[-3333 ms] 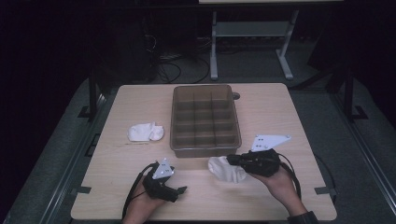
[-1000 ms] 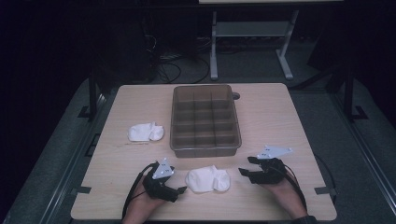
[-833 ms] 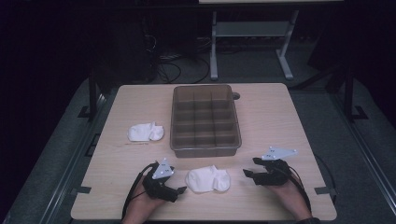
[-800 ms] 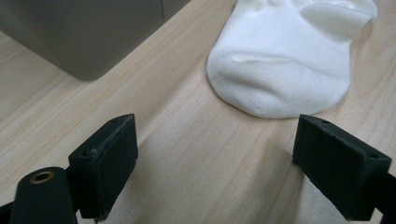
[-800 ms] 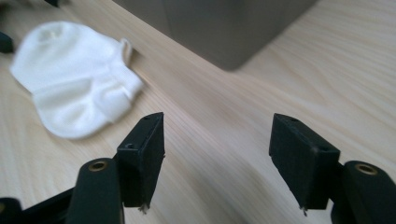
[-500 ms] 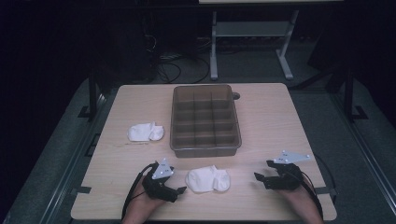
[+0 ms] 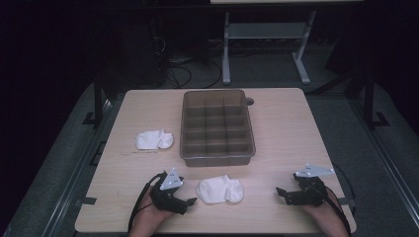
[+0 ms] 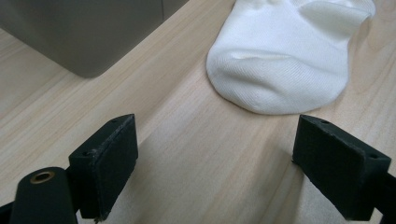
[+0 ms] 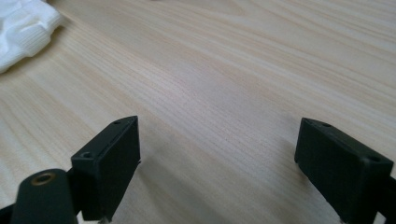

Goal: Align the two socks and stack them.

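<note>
I see both grippers open: left gripper [image 7: 191, 201] beside sock [image 7: 220, 189], right gripper [image 7: 279, 192] just opened, empty, lower right.

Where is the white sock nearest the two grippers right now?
In the high view the white sock lies flat on the table, just in front of the divided tray, between the left gripper and right gripper.

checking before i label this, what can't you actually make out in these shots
- Near sock: the left gripper view cuts its far end off at the top edge; the right gripper view shows just a corner at the top left.
- Tray: the high view is too small and dim to tell whether its compartments hold anything.
- Far sock: one sock or a pair, too small in the high view.
</note>
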Motion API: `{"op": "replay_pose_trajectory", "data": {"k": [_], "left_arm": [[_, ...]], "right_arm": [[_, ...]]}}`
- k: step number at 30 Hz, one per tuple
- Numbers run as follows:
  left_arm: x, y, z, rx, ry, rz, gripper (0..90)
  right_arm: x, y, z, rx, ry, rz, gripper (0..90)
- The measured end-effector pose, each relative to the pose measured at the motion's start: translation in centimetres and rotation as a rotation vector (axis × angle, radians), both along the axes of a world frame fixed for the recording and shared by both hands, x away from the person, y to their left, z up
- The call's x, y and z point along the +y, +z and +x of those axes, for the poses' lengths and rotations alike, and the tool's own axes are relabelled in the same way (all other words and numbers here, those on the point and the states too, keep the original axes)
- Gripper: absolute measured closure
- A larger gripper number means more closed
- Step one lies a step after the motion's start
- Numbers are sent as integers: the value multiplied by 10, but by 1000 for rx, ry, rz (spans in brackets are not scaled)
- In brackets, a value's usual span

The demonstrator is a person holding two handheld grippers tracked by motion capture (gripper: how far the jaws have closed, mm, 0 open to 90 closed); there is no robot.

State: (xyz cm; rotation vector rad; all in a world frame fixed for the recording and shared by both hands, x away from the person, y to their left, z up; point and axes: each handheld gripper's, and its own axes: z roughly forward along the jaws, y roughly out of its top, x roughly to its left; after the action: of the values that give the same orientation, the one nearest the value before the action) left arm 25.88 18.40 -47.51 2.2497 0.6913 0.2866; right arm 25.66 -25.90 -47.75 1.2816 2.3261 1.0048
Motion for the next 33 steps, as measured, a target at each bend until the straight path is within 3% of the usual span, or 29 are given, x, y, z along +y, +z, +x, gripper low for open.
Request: {"op": "replay_pose_trajectory", "data": {"k": [8, 25, 33], "left_arm": [[15, 10, 0, 5, 28, -21, 142], [42, 26, 10, -17, 74, -4, 146], [54, 35, 18, -23, 114, -18, 174]], "right_arm": [[2, -4, -2, -40, -2, -23, 105], [2, -5, -2, -38, -3, -21, 92], [2, -5, -1, -38, -4, -21, 92]]}}
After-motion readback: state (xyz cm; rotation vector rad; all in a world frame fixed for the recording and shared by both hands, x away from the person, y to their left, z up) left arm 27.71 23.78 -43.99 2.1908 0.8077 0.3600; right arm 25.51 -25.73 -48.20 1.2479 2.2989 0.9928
